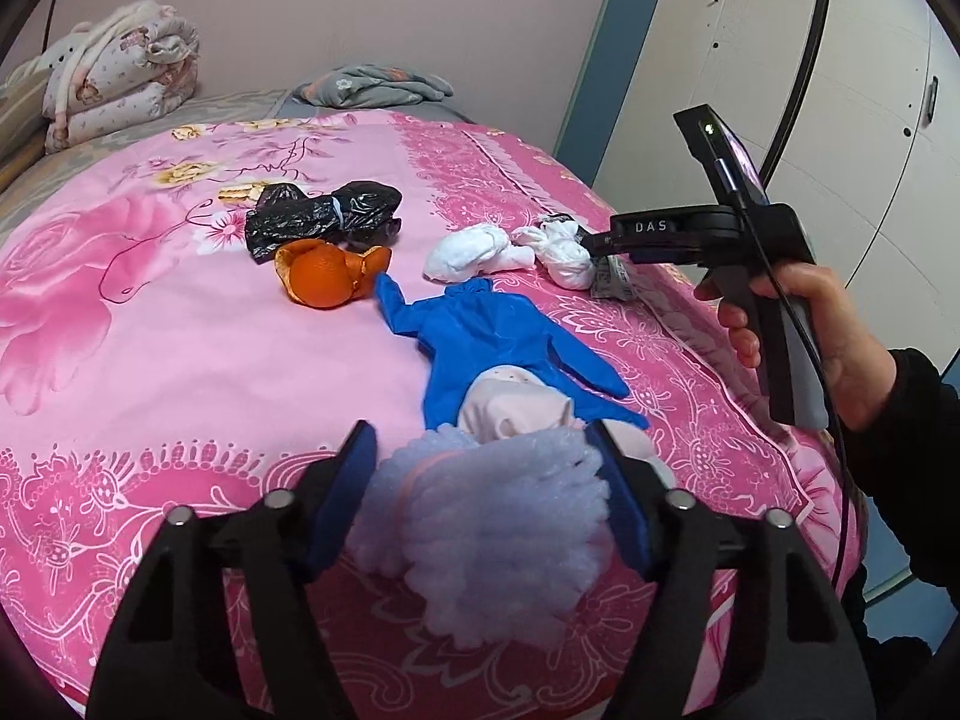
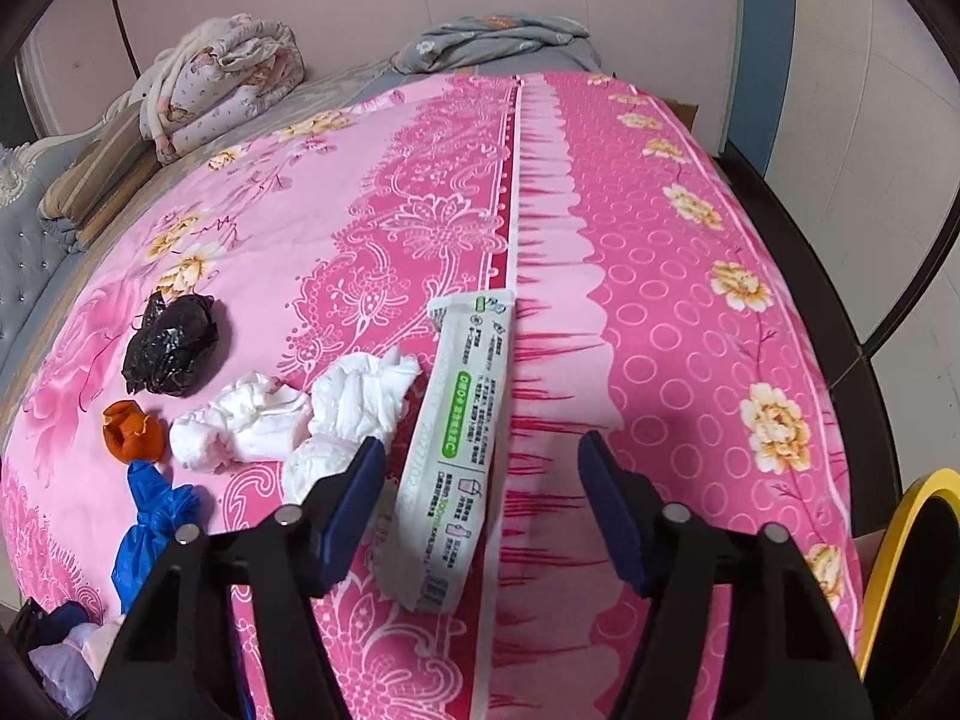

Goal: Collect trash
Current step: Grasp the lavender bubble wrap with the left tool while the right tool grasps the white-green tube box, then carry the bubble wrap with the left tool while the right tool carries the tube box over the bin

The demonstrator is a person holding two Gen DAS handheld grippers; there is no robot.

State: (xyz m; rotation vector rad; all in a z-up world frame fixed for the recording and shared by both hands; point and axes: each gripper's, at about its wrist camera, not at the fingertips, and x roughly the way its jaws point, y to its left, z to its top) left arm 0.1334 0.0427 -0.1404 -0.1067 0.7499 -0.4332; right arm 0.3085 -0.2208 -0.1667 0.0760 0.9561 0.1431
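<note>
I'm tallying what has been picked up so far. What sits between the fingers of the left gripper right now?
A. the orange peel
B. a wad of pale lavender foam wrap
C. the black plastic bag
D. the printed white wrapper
B: in the left wrist view the left gripper has its fingers around the pale lavender foam wrap, while the orange peel and black plastic bag lie farther off on the pink bedspread.

Pink floral bedsheet [image 1: 180, 360]; black plastic bag [image 1: 324, 219] at 11 o'clock of orange peel [image 1: 324, 276]; blue glove [image 1: 480, 336]; white tissues [image 2: 288, 414]; white wrapper [image 2: 462, 432], green label; lavender foam [image 1: 492, 528].
</note>
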